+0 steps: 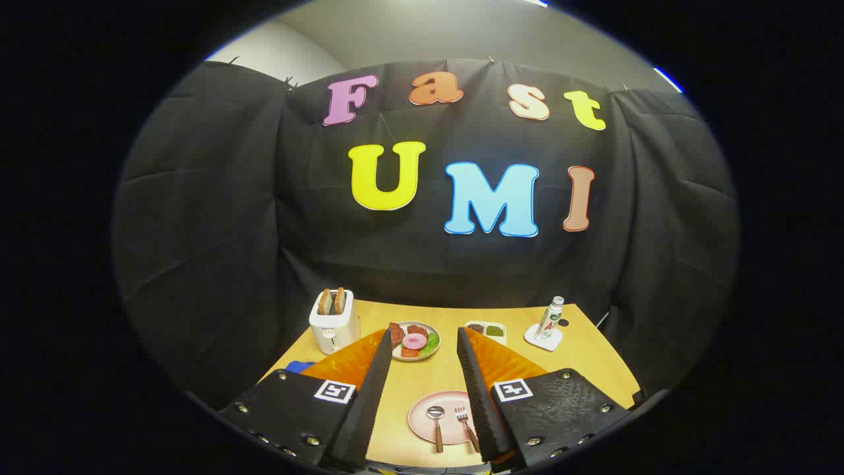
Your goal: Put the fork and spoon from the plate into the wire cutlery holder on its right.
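Observation:
A pink plate (422, 425) lies on the wooden table between my two fingers, close to their base. On it rest a spoon (436, 425) with a wooden handle and, to its right, a fork (465, 425), also wooden-handled; the fork's handle runs under the edge of my right finger. My gripper (422, 335) is open and held above the table, with nothing between its fingers. I cannot make out the wire cutlery holder; the right finger covers the table to the right of the plate.
A white toaster (334, 323) with two slices stands at the back left. A plate of food (415, 341) sits just beyond the fingertips, with a small two-part dish (486, 329) to its right. A bottle (550, 318) stands on a white coaster at the back right.

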